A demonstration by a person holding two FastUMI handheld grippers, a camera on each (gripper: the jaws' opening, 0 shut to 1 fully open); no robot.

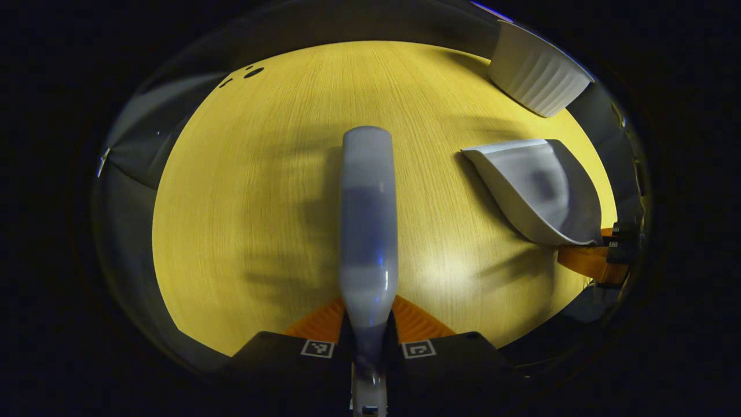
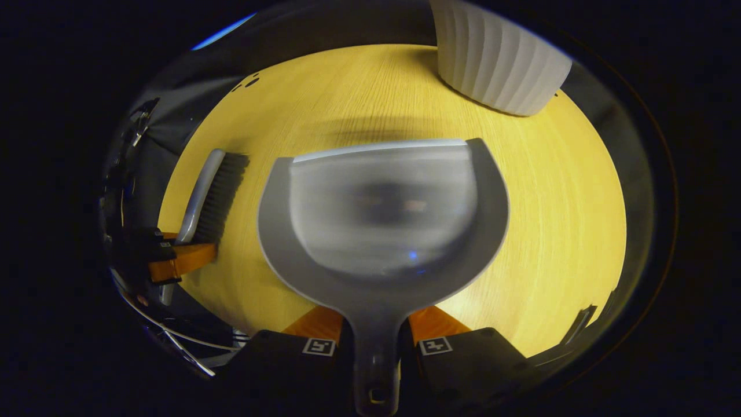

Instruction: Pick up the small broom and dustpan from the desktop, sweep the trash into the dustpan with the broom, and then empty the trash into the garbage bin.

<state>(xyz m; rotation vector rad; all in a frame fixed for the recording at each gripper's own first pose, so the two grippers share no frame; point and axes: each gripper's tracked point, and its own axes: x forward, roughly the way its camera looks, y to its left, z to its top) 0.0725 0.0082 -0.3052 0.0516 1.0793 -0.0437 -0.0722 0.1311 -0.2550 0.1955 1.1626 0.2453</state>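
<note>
My left gripper (image 1: 369, 321) is shut on the handle of the small broom (image 1: 368, 208), whose pale grey back runs straight ahead above the yellow wooden desktop (image 1: 260, 191). In the right gripper view the broom (image 2: 211, 191) shows dark bristles at the left, held by the left gripper (image 2: 173, 258). My right gripper (image 2: 376, 327) is shut on the handle of the grey dustpan (image 2: 382, 214), its mouth pointing away from me. The left gripper view has that dustpan (image 1: 538, 191) to the right, with the right gripper (image 1: 602, 258) behind it. A few small dark specks (image 1: 253, 72) lie at the desk's far left corner.
A white ribbed garbage bin (image 2: 498, 63) stands at the desk's far right, also visible as the bin (image 1: 538, 69) in the left gripper view. The specks (image 2: 249, 83) sit near the far left edge. Dark booth wall surrounds the desk edges.
</note>
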